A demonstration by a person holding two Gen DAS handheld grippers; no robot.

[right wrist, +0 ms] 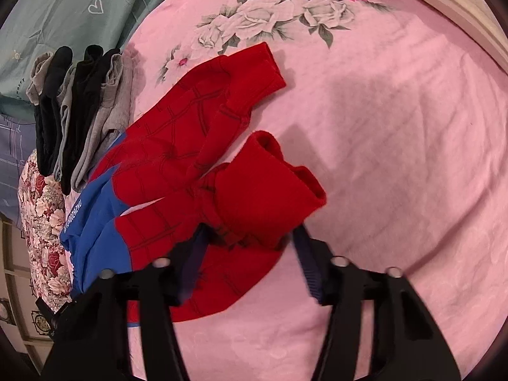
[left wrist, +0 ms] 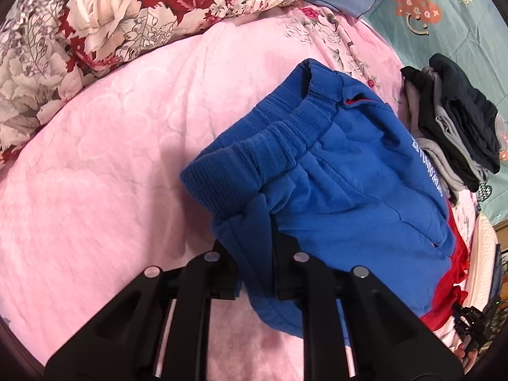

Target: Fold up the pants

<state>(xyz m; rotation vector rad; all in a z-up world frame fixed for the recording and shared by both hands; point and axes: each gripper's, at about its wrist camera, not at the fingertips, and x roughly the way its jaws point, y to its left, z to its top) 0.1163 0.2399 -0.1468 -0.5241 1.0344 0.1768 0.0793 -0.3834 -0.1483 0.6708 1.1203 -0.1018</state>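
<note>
Left tongs (left wrist: 254,238) are clamped down tight on a fold of blue fabric right at the waistband end of the pants (left wrist: 333,174), and that blue cloth bunches up and drapes over the fingers. The ribbed waistband sits raised just past the fingertips, white lettering running along the blue side panel. The pants lie stretched across the pink bedspread (left wrist: 111,174), blue half at this end, red half trailing off at the right edge of the left view.

Over to the right tongs (right wrist: 247,238): the jaws stand apart either side of a bunched red leg cuff, the cuff sitting between them, and the pads do not look pressed in on it. The red legs with their dark web lines sprawl over the bedspread here, one cuff lying flat further out, the other rolled up just ahead of the fingertips.

Just beside the pants sits a stack of folded clothes (left wrist: 454,127) in black and grey. A floral quilt (left wrist: 79,31) is heaped along the far side of the bed, and a teal sheet (left wrist: 460,16) shows beyond the stack
</note>
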